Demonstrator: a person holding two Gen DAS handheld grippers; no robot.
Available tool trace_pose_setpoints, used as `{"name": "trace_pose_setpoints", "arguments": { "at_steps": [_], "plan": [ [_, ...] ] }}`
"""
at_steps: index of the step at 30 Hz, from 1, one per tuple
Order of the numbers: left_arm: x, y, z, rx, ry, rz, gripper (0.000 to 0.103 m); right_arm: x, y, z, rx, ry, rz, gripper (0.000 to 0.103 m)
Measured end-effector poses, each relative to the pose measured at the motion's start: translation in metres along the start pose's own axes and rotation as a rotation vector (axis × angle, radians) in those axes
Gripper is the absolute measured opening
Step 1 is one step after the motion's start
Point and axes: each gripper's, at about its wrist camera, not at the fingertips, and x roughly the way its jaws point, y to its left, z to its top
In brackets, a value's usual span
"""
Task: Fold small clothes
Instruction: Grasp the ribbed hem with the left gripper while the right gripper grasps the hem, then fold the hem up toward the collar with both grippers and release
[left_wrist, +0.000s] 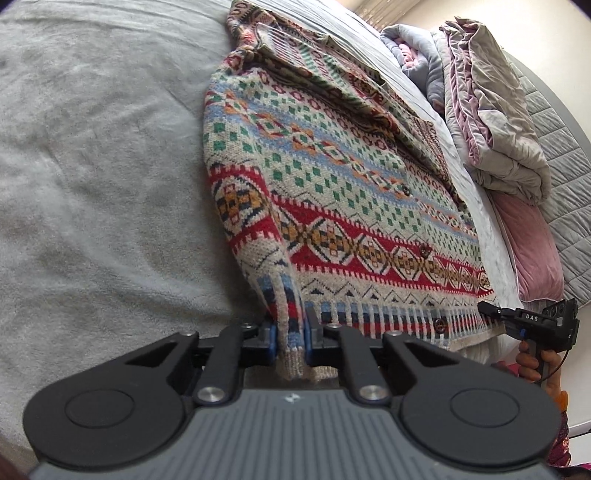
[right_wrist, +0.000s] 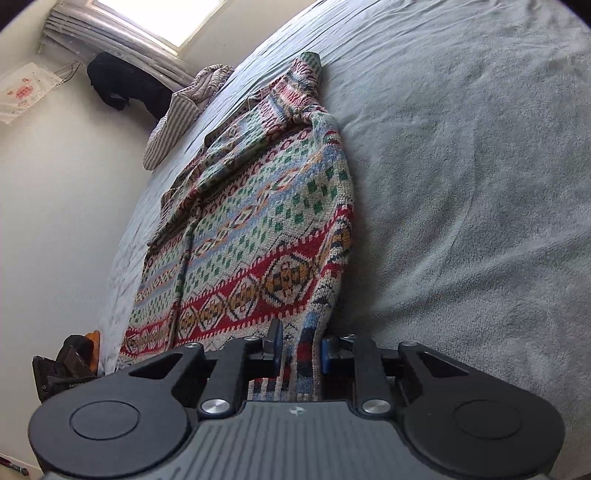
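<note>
The grey blanket covers the bed on the left of the left wrist view, bare up to the edge of the patterned knit cardigan, which lies spread on it with its buttoned front up and its striped hem towards the camera. The left gripper pinches a bunched fold of that hem, its blue-padded fingers pressed against the wool on both sides. Further right, at the hem's far corner, the right gripper shows small, held by a hand; from here I cannot tell how its jaws stand. Behind it, a heap of folded quilts and a pink pillow sit along the bed's right side.

In the right wrist view, a striped cushion lies at the bed's far left edge near the window. The cardigan stretches away from the camera, and the right gripper is closed on its hem corner, fabric caught between the pads. The blanket fills the right
</note>
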Motion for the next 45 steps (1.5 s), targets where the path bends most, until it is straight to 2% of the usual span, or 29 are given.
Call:
{"name": "trace_pose_setpoints", "arguments": {
  "at_steps": [7, 13, 21, 25, 28, 31, 38, 45],
  "plan": [
    [-0.014, -0.003, 0.003, -0.006, -0.075, -0.064, 0.008, -0.005, 0.019, 0.001, -0.075, -0.041, -0.062, 0.009],
    [-0.032, -0.016, 0.02, -0.005, -0.178, -0.106, 0.007, -0.018, 0.036, 0.015, -0.111, -0.127, -0.034, 0.009],
    [-0.045, -0.03, 0.071, -0.013, -0.349, -0.142, 0.007, -0.03, 0.061, 0.057, -0.17, -0.249, 0.021, 0.008],
    [-0.041, -0.034, 0.103, -0.047, -0.455, -0.154, 0.007, -0.02, 0.067, 0.088, -0.157, -0.314, 0.03, 0.008],
    [-0.031, -0.032, 0.13, -0.085, -0.506, -0.159, 0.007, -0.005, 0.071, 0.115, -0.151, -0.361, 0.017, 0.008],
    [-0.016, -0.03, 0.161, -0.111, -0.527, -0.138, 0.007, 0.012, 0.07, 0.144, -0.143, -0.39, 0.01, 0.008],
    [0.037, -0.016, 0.237, -0.15, -0.538, -0.075, 0.007, 0.062, 0.058, 0.206, -0.142, -0.396, -0.031, 0.008],
    [0.103, 0.012, 0.278, -0.248, -0.49, 0.003, 0.01, 0.123, 0.026, 0.252, -0.067, -0.354, -0.084, 0.008]
  ]
}}
